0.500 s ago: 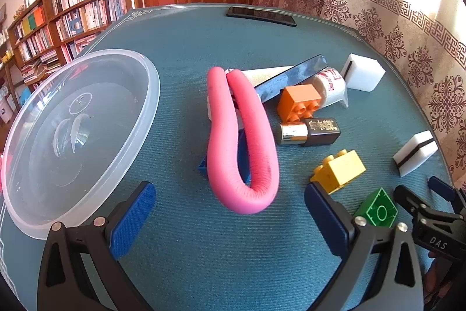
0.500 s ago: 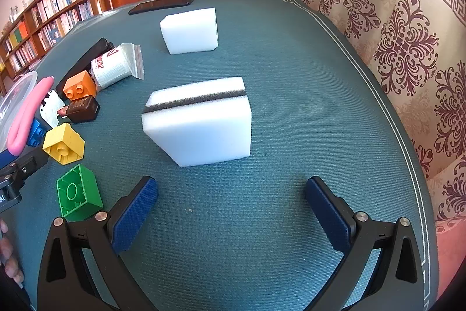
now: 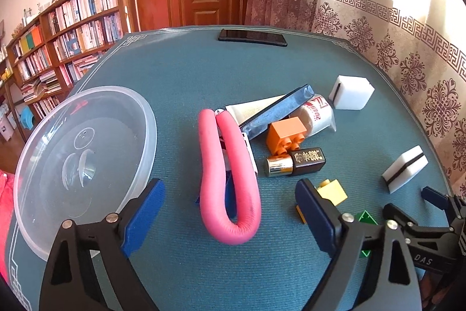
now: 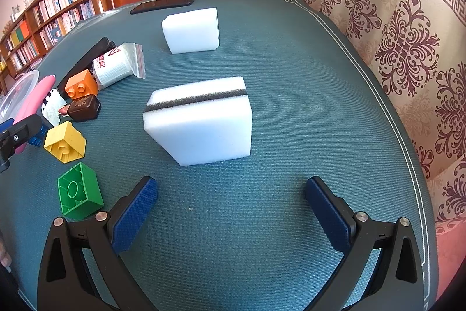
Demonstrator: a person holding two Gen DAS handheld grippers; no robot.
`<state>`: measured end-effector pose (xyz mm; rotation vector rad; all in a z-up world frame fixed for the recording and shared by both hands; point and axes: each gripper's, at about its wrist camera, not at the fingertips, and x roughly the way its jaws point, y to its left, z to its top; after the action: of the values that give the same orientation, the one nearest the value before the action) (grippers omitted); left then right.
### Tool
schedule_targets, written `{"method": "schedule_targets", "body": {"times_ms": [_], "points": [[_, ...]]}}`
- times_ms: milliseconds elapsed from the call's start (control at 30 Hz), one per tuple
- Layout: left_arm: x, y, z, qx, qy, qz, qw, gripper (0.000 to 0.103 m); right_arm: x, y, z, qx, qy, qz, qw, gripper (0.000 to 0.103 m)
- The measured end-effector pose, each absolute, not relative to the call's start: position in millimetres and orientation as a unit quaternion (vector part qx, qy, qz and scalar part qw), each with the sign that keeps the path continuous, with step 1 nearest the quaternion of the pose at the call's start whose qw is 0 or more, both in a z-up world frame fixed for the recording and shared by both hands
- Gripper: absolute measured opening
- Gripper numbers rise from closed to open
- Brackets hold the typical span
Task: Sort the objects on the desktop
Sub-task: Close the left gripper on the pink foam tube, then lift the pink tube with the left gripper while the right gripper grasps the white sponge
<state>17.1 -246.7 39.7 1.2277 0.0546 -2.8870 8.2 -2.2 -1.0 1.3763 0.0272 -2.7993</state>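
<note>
My left gripper (image 3: pixel 230 212) is open, its blue pads straddling the bend of a pink U-shaped foam tube (image 3: pixel 230 171) lying on the teal table. Right of the tube lie an orange brick (image 3: pixel 285 136), a battery (image 3: pixel 295 162), a yellow brick (image 3: pixel 333 191), a partly hidden green brick (image 3: pixel 367 219) and a white pouch (image 3: pixel 317 114). My right gripper (image 4: pixel 231 212) is open, just short of a white sponge with a black stripe (image 4: pixel 201 118). A second white sponge (image 4: pixel 190 29) lies farther back. Green (image 4: pixel 78 190) and yellow (image 4: pixel 65 142) bricks sit to its left.
A clear plastic bowl (image 3: pixel 87 153) sits at the table's left. A black phone (image 3: pixel 252 37) lies at the far edge. A dark flat bar (image 3: pixel 276 112) leans over a white tube. Curtains run along the right side; a bookshelf and a door stand behind.
Both grippers have crept slightly forward; the left pads now flank the pink tube's bend more closely. No object has moved.
</note>
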Motion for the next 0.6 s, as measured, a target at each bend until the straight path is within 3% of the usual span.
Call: {"method": "schedule_targets", "body": {"times_ms": [267,467,533,600], "points": [[0.5,-241.6,39.1,0.393,0.003,-0.919,0.001,0.076,8.9,-2.9,-0.6,0.440,0.006,-0.898,0.013,0.103],[-8.2,-245.8,31.1,0.410,0.015,-0.912,-0.004,0.055,10.3,-1.7,1.3,0.436,-0.003,-0.900,0.018,0.103],[-8.8,-247.4,29.0,0.414,0.019,-0.910,-0.006,0.043,10.4,1.3,2.5,0.434,-0.010,-0.901,0.021,0.103],[-8.3,-248.1,28.1,0.415,0.024,-0.909,-0.011,0.041,10.7,3.1,4.0,0.431,-0.018,-0.902,0.025,0.103]]}}
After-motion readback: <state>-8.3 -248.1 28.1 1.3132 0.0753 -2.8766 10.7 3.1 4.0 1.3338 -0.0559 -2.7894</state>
